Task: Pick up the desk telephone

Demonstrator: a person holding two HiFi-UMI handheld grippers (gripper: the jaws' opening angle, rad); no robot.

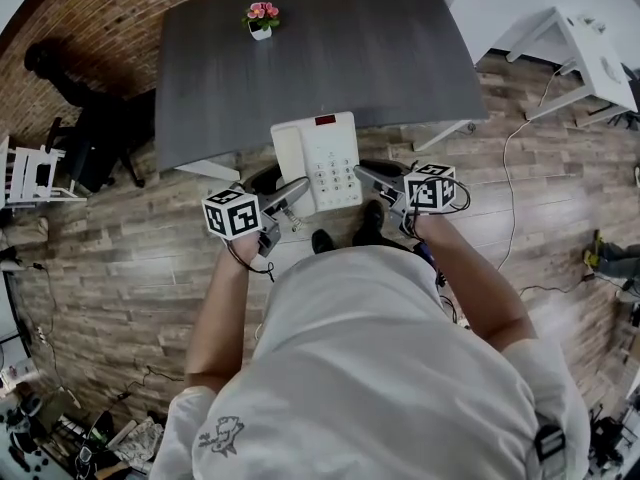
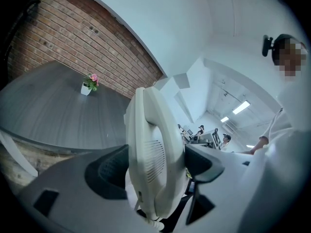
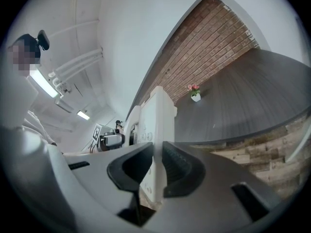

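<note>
White desk telephone w/ grey keypad, small red window at top & handset cradled on its left side. Held face-up in the air at the counter's near edge, clamped btwn left hand-held gripper on handset side & right hand-held gripper on right edge

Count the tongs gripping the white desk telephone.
2. The left tongs clamp the handset side of the white plastic desk telephone; the right tongs clamp its keypad side. No others are visible.
</note>
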